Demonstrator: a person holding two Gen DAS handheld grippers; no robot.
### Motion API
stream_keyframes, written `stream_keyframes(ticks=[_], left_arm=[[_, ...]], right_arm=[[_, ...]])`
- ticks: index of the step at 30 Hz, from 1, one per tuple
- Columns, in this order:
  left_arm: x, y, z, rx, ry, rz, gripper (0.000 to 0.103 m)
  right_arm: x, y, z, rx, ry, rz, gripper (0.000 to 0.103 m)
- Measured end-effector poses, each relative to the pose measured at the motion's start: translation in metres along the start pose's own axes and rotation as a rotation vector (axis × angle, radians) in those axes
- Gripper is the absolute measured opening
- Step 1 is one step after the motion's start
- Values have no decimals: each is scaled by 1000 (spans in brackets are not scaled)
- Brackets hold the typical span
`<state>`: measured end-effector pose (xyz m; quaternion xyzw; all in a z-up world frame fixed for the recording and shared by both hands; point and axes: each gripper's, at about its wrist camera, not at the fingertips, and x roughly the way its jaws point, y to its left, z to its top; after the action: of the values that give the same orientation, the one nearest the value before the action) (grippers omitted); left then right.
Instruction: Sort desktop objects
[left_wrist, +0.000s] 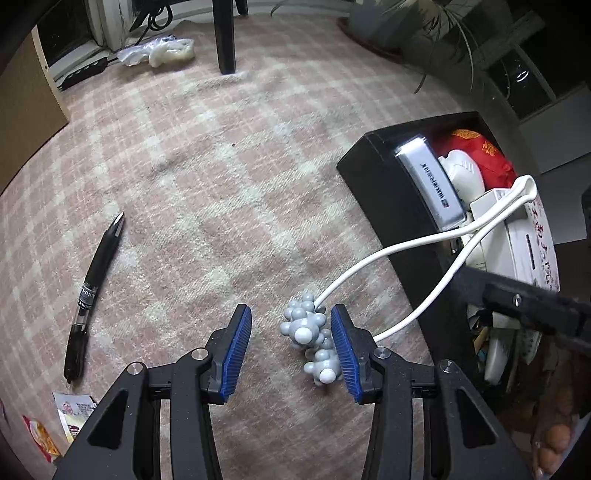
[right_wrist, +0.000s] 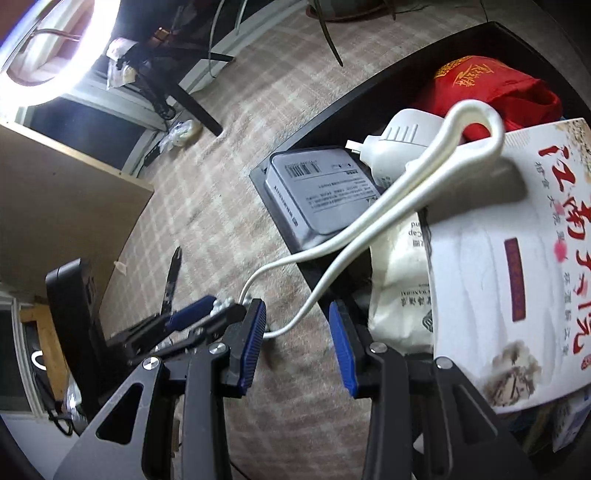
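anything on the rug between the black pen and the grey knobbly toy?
Only the left gripper's near finger; otherwise bare rug between pen and toy, left wrist view.

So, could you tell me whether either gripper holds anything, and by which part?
Nothing is gripped: left fingers straddle the grey massager knobs, right fingers straddle its white handle, unclamped.

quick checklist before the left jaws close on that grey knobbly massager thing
1. Grey knobbly head between the left gripper jaws: ok, though it sits against the right-hand pad.
2. Left jaws open, not yet pressing: ok.
3. White loop handle free of the black box: not ok, it lies over the box wall and contents.
4. Right gripper holding nothing: ok, but the handle crosses between its jaws.
5. Black pen out of the way: ok.
6. Room left in the box: cannot tell.
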<state>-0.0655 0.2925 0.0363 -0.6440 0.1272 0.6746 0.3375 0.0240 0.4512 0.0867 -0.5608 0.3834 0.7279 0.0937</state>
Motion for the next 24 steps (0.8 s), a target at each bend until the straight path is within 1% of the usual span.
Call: stream_keyframes(ticks=[2, 3, 4, 5, 7, 9, 11, 14, 17, 24], left_arm=[[4, 2, -1, -13, 5, 2, 37], [6, 3, -2, -16, 11, -5, 33], [8, 3, -3, -18, 17, -9, 26], [9, 2, -4, -14, 19, -4, 23], [9, -1, -6, -4, 8, 3, 22], [8, -4, -6, 4, 2, 2, 22], [6, -5, -8, 3, -2, -3, 22], [-1, -9, -10, 13, -18, -12, 22], [-8, -14, -12, 30, -38, -2, 22], [-26, -31, -15, 35, -74, -29, 22]], right_arm=[[3, 3, 3, -1, -11, -8, 36], [3, 5, 4, -4, -22, -20, 36], [4, 6, 6, -6, -30, -35, 36], [5, 6, 8, -6, -36, -43, 36], [9, 4, 12, -1, -35, -51, 35], [13, 0, 14, 3, -42, -52, 27], [14, -3, 15, 10, -55, -31, 25], [9, -7, 13, 15, -78, -23, 13], [2, -11, 13, 20, -87, 23, 12], [-25, -11, 10, 24, -122, 82, 10]])
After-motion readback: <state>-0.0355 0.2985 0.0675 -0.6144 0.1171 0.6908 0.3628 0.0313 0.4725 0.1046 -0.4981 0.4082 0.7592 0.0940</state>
